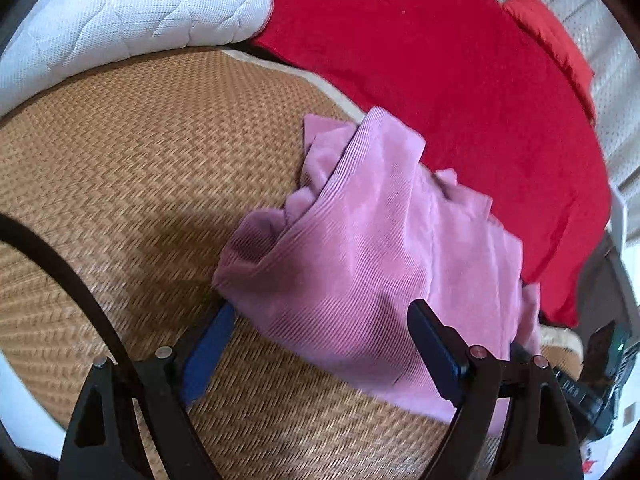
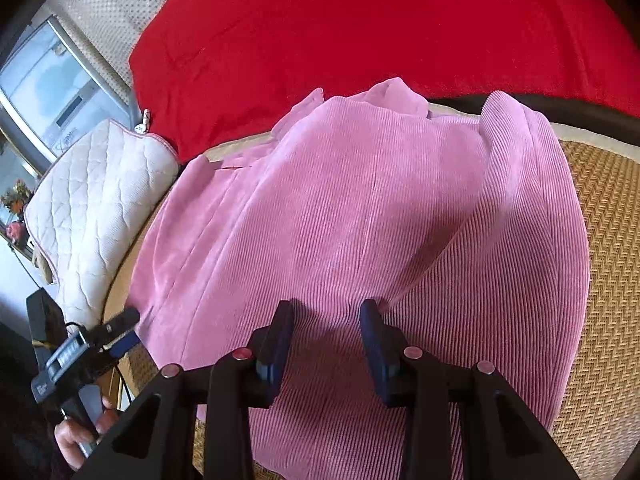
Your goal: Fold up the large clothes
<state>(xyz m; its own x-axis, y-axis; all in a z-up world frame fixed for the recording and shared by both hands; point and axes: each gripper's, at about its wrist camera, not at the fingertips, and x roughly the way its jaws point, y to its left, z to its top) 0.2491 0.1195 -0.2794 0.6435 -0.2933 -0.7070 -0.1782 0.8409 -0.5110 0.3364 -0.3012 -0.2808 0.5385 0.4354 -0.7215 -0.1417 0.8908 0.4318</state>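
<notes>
Lying on a woven straw mat (image 1: pixel 132 184), the pink corduroy garment (image 1: pixel 372 264) is bunched into a loose, partly folded heap, its far edge reaching the mat's pale border beside a red blanket (image 1: pixel 440 80). From the right wrist view the garment (image 2: pixel 360 220) fills most of the picture, with a folded-over panel along its right side and a collar or flap near the top, next to the red blanket (image 2: pixel 360 20); only this view shows a quilted cream cushion (image 2: pixel 96 200) at the left, a window behind it, and the person's hand (image 2: pixel 76 436) holding the handle of the left gripper (image 2: pixel 120 332) at the garment's left edge. Only the left wrist view shows a white quilted pillow (image 1: pixel 120 12) at the top left, a smaller red cushion (image 1: pixel 552 40) on a pale textured cover, and a black curved cable over the mat. The left gripper (image 1: pixel 320 320) stands wide, released: one blue finger sits at the garment's near corner over the mat, the other over the cloth, with nothing pinched. The right gripper (image 2: pixel 326 332) is part open, its two fingers hanging just above or against the corduroy near a crease; cloth lies under the gap, but the pads do not press on any fold.
</notes>
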